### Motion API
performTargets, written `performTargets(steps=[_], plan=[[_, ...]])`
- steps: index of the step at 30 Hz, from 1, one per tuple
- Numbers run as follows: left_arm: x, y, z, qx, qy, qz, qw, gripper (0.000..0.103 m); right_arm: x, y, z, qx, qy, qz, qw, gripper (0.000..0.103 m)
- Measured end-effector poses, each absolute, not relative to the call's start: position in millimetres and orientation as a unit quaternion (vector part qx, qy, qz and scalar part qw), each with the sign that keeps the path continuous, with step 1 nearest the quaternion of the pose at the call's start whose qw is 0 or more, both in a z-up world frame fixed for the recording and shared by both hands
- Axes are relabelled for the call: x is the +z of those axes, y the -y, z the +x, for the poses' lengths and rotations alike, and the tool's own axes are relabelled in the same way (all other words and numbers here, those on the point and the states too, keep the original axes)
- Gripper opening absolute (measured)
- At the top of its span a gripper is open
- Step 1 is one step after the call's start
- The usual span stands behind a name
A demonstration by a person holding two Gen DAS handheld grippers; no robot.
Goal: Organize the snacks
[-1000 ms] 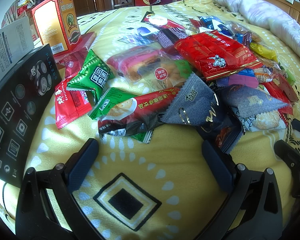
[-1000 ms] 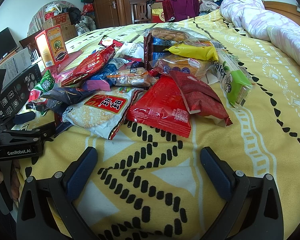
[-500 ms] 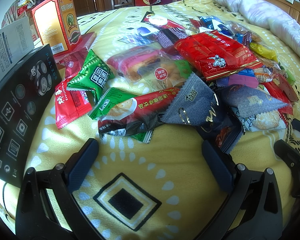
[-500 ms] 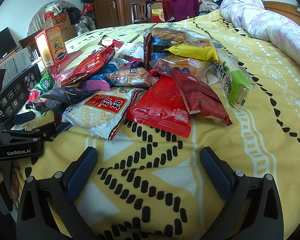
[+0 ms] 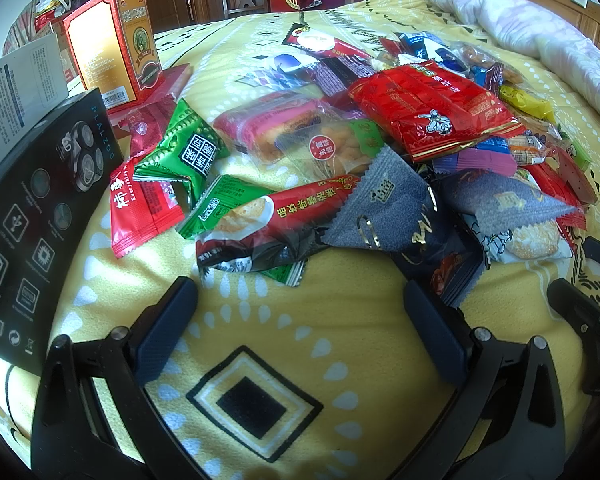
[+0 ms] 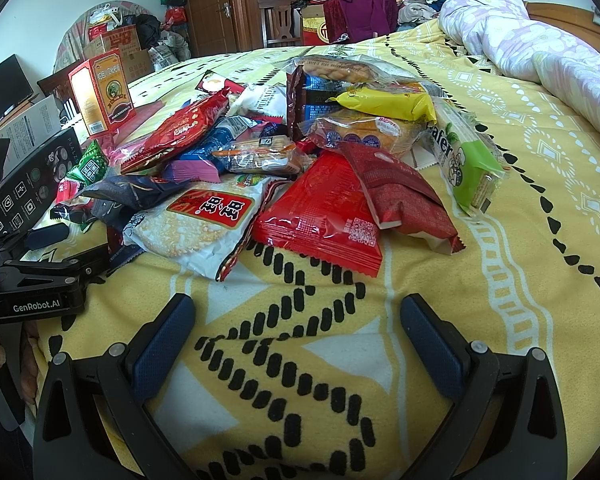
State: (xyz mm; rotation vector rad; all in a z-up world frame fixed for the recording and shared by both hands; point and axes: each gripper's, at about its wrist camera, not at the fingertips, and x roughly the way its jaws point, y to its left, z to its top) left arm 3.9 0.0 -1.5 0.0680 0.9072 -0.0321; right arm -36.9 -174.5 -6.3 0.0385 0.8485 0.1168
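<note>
A heap of snack packets [image 5: 380,152] fills the middle of both views on a yellow patterned bedspread [image 6: 520,168]. The left gripper [image 5: 300,304] hangs wide open and empty at the lower frame, just short of a red-and-black packet [image 5: 268,228]. The right gripper [image 6: 296,316] is spread too, holding nothing, below a red packet [image 6: 320,216]. An orange box [image 5: 112,44] stands upper left, apparently on a red one.

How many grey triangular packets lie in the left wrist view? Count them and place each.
2. One grey packet sits front and centre; the second grey packet lies right of it. Others may be buried underneath.
</note>
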Motion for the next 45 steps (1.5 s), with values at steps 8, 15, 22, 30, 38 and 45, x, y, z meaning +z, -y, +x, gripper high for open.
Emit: performTargets(steps=[8, 15, 22, 30, 38, 45], plan=[[4.0, -1.4, 1.2, -0.021, -0.442, 0.032, 0.896, 0.103, -6.1, 174.2, -36.8, 0.056, -0.412, 0.018, 0.909, 0.103], [27.5, -9.6, -20.1, -0.048, -0.433, 0.048, 0.899, 0.102, -1.4, 177.8, -37.6, 0.06, -0.411, 0.023, 0.91, 0.103], [57.4, -36.4, -36.5, -0.056, -0.381, 0.029, 0.922, 0.102, 20.0, 173.1, -66.4, 0.077, -0.401, 0.038, 0.912, 0.103], [64.2, -24.0, 4.5, -0.143, -0.376, -0.033, 0.915, 0.09, 29.1, 178.8, -91.6, 0.094, -0.416, 0.061, 0.902, 0.103], [32.7, 23.9, 32.0, -0.241, -0.458, -0.02, 0.855, 0.085, 24.7, 177.5, -93.2, 0.094, -0.437, 0.06, 0.893, 0.103], [63.3, -20.9, -19.6, -0.259, -0.435, -0.075, 0.859, 0.078, 41.2, 184.0, -97.6, 0.109, -0.425, 0.076, 0.895, 0.103]])
